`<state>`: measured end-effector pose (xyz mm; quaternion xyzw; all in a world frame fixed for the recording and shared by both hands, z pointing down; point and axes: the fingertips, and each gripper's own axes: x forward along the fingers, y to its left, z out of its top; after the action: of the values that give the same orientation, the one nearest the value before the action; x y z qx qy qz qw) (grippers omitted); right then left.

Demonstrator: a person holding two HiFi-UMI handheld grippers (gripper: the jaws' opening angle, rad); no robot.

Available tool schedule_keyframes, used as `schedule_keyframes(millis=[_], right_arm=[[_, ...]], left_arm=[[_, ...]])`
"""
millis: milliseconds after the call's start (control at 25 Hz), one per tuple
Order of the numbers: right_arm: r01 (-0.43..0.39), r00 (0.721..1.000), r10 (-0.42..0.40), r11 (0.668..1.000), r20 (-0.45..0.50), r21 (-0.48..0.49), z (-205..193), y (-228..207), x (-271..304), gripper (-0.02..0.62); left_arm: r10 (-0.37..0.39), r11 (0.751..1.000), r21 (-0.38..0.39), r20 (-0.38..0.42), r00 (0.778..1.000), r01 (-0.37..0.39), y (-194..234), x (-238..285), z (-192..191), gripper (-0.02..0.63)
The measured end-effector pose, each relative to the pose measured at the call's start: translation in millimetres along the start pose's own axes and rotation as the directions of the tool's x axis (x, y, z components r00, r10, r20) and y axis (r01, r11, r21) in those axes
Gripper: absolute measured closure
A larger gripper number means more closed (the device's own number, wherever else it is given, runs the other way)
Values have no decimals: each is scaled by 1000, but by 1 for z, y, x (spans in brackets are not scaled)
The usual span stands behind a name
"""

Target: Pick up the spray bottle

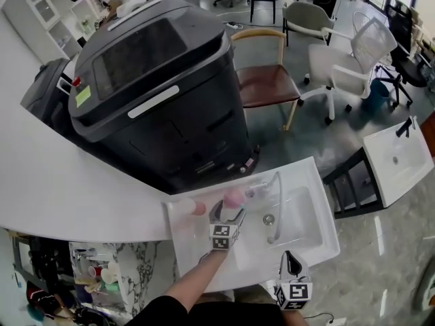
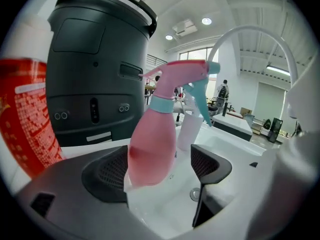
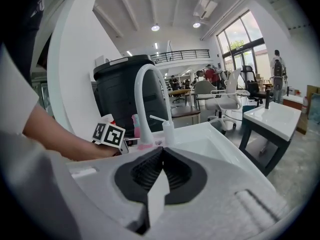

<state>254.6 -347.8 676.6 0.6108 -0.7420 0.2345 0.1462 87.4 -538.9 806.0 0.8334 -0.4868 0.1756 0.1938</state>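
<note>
A pink spray bottle (image 1: 233,197) with a teal trigger stands at the back rim of the white sink (image 1: 325,231), beside the faucet. In the left gripper view the spray bottle (image 2: 152,144) rises between the jaws of my left gripper (image 2: 159,159). The jaws are open, with a clear gap on the bottle's right side. From the head view my left gripper (image 1: 228,210) reaches over the sink's left rim up to the bottle. My right gripper (image 1: 289,258) hangs at the sink's near edge, and in its own view my right gripper (image 3: 162,151) is shut on nothing.
A red printed can (image 2: 27,129) stands just left of the bottle. A white pump dispenser (image 2: 190,129) is behind it. The arched white faucet (image 1: 275,209) curves over the basin. A large black machine (image 1: 156,80) stands behind the sink, with chairs (image 1: 265,80) beyond.
</note>
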Motion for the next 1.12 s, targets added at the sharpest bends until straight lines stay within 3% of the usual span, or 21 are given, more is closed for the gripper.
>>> schedule_keyframes(millis=[560, 680, 880, 1120], right_arm=[[-3, 999, 1, 999, -43, -38, -18, 1, -10, 597], [-3, 999, 1, 999, -43, -45, -19, -1, -7, 597], [-4, 999, 3, 1000, -43, -29, -20, 3, -4, 597], [-59, 998, 60, 997, 14, -42, -9, 30, -7, 597]], left_arm=[[-23, 995, 98, -15, 1000, 25, 16, 35, 5, 203], [-46, 989, 142, -11, 999, 47, 12, 27, 13, 212], [-44, 991, 130, 15, 999, 41, 11, 4, 24, 213], [-81, 984, 156, -12, 997, 82, -8, -40, 23, 213]])
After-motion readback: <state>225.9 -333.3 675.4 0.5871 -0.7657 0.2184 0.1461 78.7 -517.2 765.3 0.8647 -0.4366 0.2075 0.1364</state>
